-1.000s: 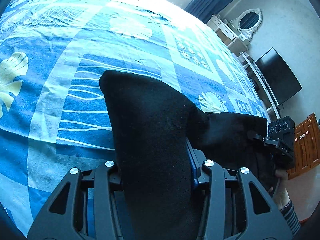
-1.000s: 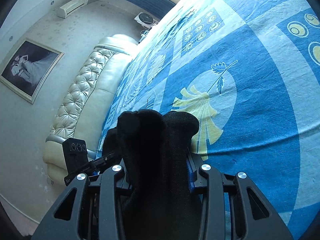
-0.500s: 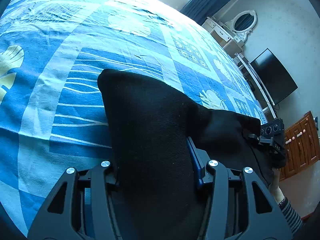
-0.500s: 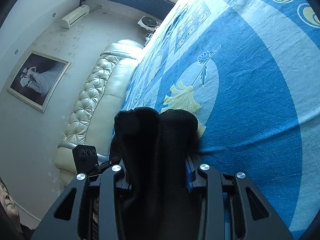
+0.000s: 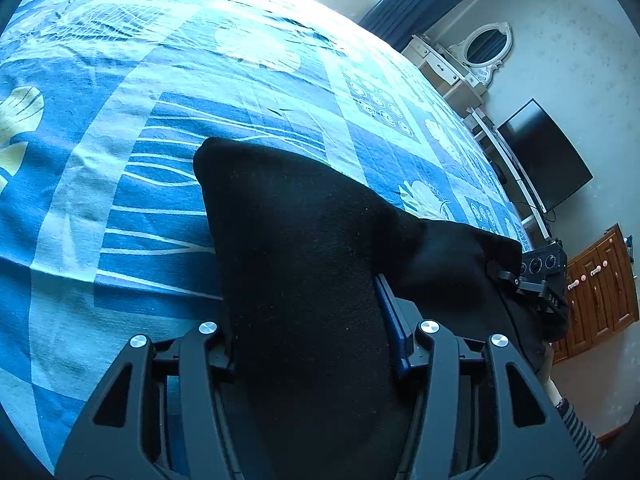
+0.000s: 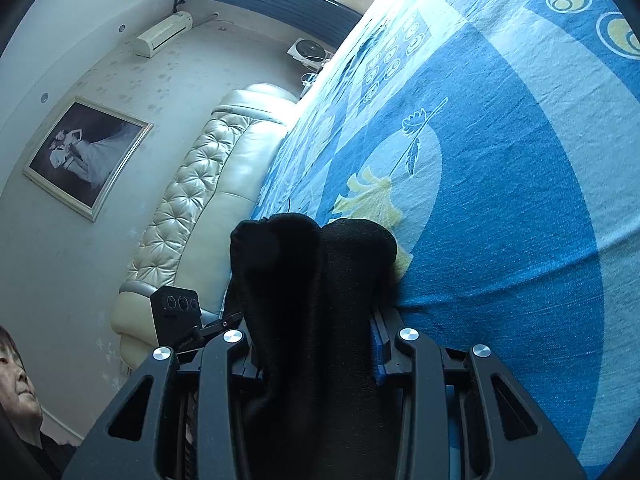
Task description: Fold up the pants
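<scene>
Left wrist view: your left tongs [image 5: 316, 344], jaws just widening, are bracketing the black pants [image 5: 304, 264] above the bed [image 5: 120, 128]; your right tongs [image 6: 320, 344] are gripping them.

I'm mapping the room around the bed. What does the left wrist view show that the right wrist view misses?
Only the left wrist view shows the dark flat television, the white oval mirror and the brown wooden cabinet. Only the right wrist view shows the cream tufted headboard, the framed black-and-white picture and the white air conditioner. Both show the black pants and the blue patterned bedsheet.
</scene>
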{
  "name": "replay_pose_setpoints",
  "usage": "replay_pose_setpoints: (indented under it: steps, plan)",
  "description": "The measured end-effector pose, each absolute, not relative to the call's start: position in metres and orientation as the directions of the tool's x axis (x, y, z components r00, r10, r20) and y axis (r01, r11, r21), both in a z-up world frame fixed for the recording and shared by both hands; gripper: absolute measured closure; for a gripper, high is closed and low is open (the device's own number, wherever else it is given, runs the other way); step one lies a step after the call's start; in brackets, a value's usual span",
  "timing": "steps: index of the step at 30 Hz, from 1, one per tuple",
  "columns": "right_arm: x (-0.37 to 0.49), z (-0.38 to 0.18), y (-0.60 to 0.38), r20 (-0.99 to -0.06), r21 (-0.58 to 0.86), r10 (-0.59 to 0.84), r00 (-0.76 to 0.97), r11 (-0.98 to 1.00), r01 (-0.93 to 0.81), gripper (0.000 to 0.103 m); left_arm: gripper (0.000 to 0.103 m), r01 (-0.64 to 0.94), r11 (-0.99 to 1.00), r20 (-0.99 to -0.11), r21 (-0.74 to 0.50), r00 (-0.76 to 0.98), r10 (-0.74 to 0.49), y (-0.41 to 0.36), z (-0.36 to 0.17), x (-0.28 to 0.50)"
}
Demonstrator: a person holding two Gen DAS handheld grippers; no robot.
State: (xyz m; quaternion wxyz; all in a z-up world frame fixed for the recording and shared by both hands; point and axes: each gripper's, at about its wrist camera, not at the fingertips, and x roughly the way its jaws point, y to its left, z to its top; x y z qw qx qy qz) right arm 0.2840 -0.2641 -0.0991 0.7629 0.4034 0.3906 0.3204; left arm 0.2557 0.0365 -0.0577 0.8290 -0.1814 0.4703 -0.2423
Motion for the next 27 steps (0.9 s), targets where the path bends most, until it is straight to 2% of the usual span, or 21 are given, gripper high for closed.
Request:
replay_pose_setpoints:
  steps: [19,23,27]
  plan:
    - [0.286,-0.099,-0.265,-0.322,0.871,0.809,0.491,0.457,-0.182,0.067,0.049,0.234,0.814,-0.688,-0.531,0.441,-0.576,0.037,-0.058,0.256]
    - [0.287,-0.099,-0.267,-0.315,0.878,0.815,0.486,0.445,-0.177,0.066,0.040,0.243,0.789,-0.668,-0.565,0.426,-0.610,0.039,-0.058,0.258]
    - [0.285,-0.094,-0.273,-0.303,0.907,0.822,0.482,0.404,-0.120,0.055,0.031,0.214,0.729,-0.606,-0.650,0.433,-0.668,0.056,-0.060,0.253]
